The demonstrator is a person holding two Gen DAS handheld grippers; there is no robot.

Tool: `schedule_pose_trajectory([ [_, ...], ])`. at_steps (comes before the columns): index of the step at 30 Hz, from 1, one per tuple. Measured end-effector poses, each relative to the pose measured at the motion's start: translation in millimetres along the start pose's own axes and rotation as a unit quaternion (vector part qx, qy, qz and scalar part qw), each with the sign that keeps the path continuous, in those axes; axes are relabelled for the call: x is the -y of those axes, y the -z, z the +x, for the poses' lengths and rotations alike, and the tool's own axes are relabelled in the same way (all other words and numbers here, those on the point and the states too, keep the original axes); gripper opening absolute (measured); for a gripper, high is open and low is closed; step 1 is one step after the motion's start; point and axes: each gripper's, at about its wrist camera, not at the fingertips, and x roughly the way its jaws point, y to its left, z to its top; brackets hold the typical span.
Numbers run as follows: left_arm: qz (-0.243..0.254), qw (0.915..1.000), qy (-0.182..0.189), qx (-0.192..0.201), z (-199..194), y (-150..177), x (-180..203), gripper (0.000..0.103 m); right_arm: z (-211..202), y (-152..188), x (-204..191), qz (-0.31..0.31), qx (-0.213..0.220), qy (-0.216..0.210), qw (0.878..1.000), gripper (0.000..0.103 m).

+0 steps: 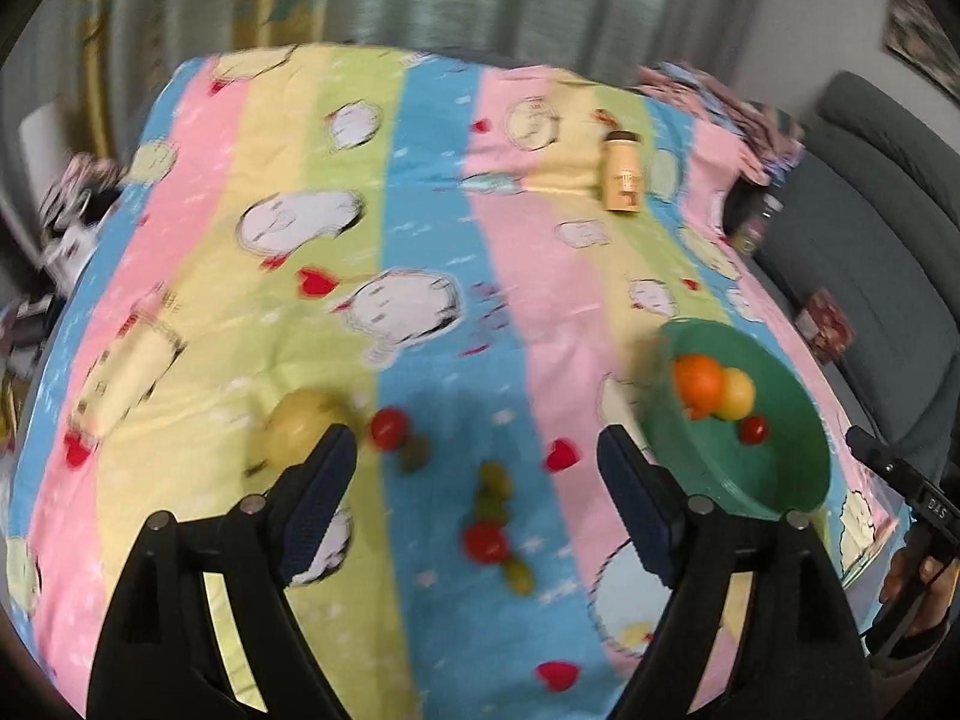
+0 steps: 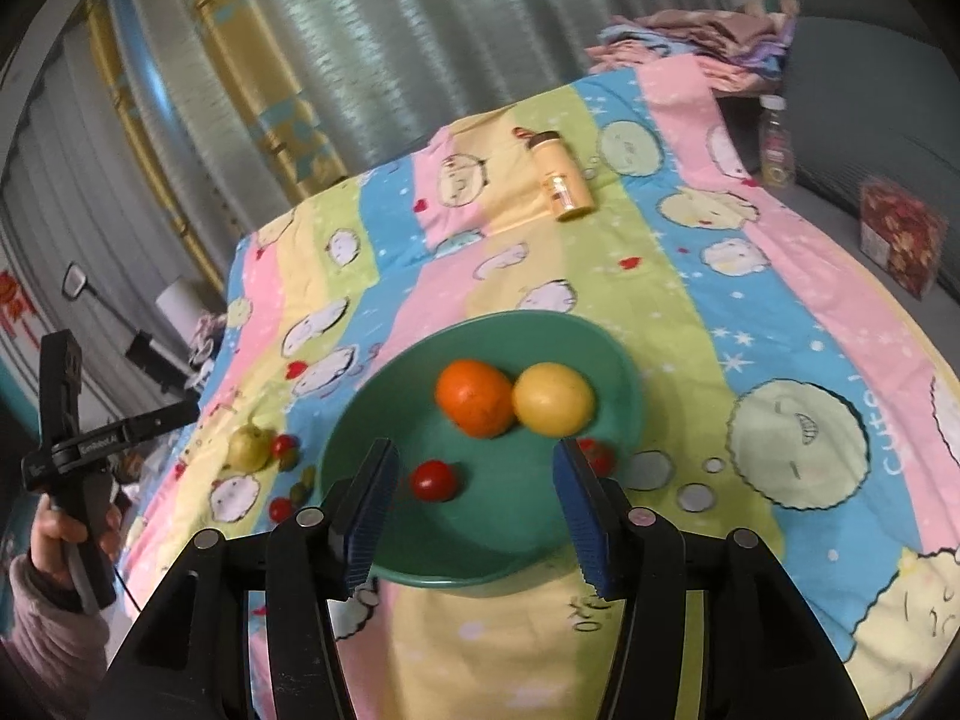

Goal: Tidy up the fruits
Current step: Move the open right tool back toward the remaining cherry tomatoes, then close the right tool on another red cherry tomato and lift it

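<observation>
The left tool (image 1: 477,462) hangs with its jaws spread wide and nothing between them, over the loose fruit on the striped cloth (image 1: 432,192). Nearest to it lie a red cherry tomato (image 1: 485,542) with a green grape (image 1: 518,576) just beside it, then two more grapes (image 1: 494,480), then another tomato (image 1: 388,429) and the pale pear (image 1: 298,433) partly behind the left finger. The view is blurred, so exact contacts are hard to judge. The right tool (image 2: 474,492) stands partly open and empty above the near rim of the green bowl (image 2: 384,414), which already holds an orange (image 2: 474,397), a yellow fruit (image 2: 553,398) and two tomatoes (image 2: 433,480). The step in hand looks like fetching the next piece: best to settle the left tool over one small fruit, centre it between the pads, and close gently, since grapes and tomatoes roll and bruise. Beyond, a tan bottle (image 1: 624,180) lies on its side, well apart.
</observation>
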Motion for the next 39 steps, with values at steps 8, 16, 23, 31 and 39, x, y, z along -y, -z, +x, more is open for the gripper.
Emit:
schedule_pose_trajectory([
  [8,-0.031,0.9992,0.004,-0.025,3.0,29.1,-33.8,0.082,13.0,5.7,-48.4,-0.055,-0.026,-0.027,0.998,0.054],
  [16,-0.033,0.9979,0.030,-0.047,9.5,49.3,-44.2,0.082,33.9,20.3,-100.4,-0.118,-0.071,-0.062,0.989,0.054],
  [23,-0.032,0.9966,0.047,-0.059,14.4,63.9,-52.8,0.082,66.5,45.3,-143.8,-0.171,-0.131,-0.088,0.973,0.054],
  [31,-0.037,0.9936,0.080,-0.071,24.1,69.5,-54.9,0.082,97.7,66.7,-164.8,-0.196,-0.177,-0.088,0.960,0.054],
  [39,-0.012,0.9914,0.102,-0.081,51.3,59.6,-27.1,0.078,105.7,69.3,-161.3,-0.191,-0.189,-0.083,0.960,0.054],
])
